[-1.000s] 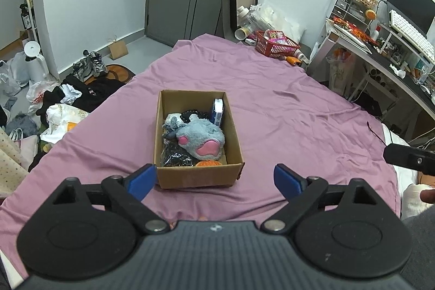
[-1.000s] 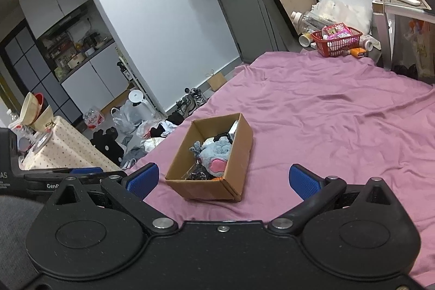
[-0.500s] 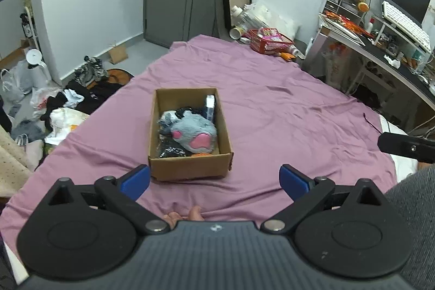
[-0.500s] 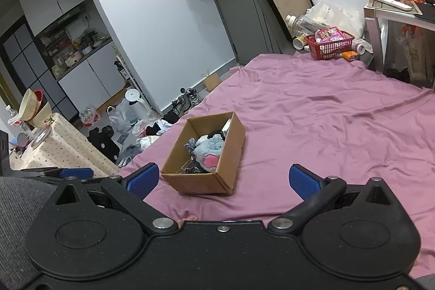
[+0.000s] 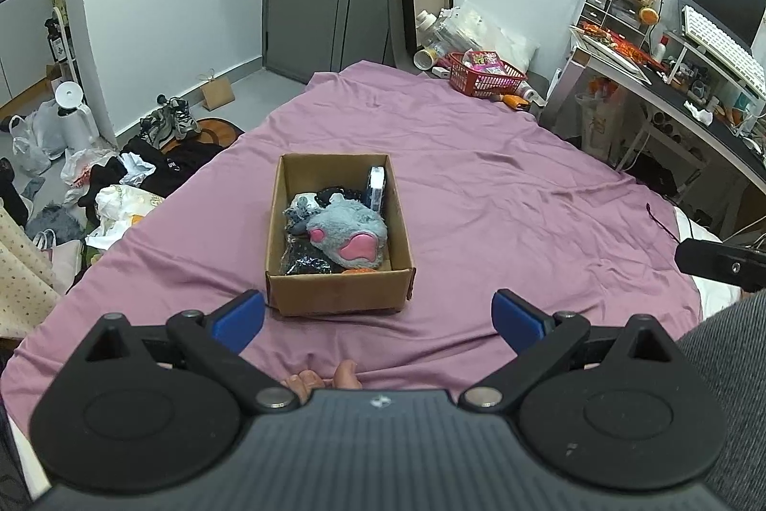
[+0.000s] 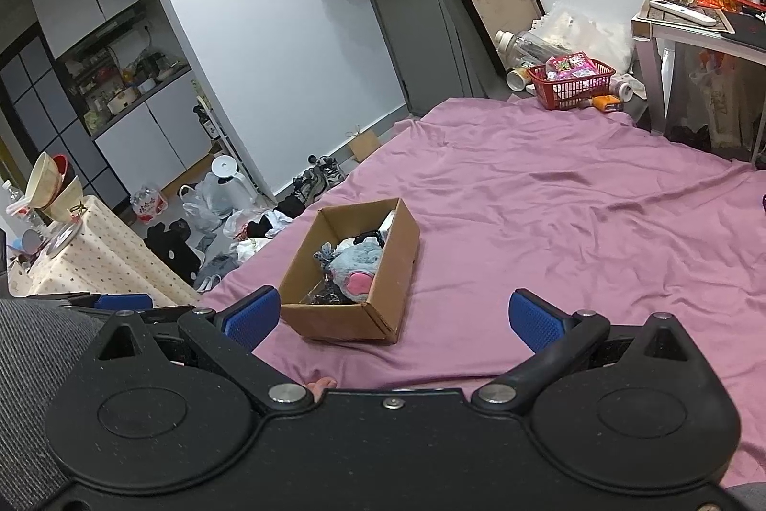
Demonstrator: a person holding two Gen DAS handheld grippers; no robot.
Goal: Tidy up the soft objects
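Box (image 5: 337, 300) filled — hand-held grippers empty.

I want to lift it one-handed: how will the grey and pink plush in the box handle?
The grey plush looks fluffy, so it will probably squash under a claw and sag. It is likely light for its bulk. Lying on dark items in the cardboard box, it may drag them.

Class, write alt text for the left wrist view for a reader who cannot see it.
An open cardboard box sits on a purple bedsheet, holding a grey and pink plush toy and dark soft items. The left gripper is open and empty in front.
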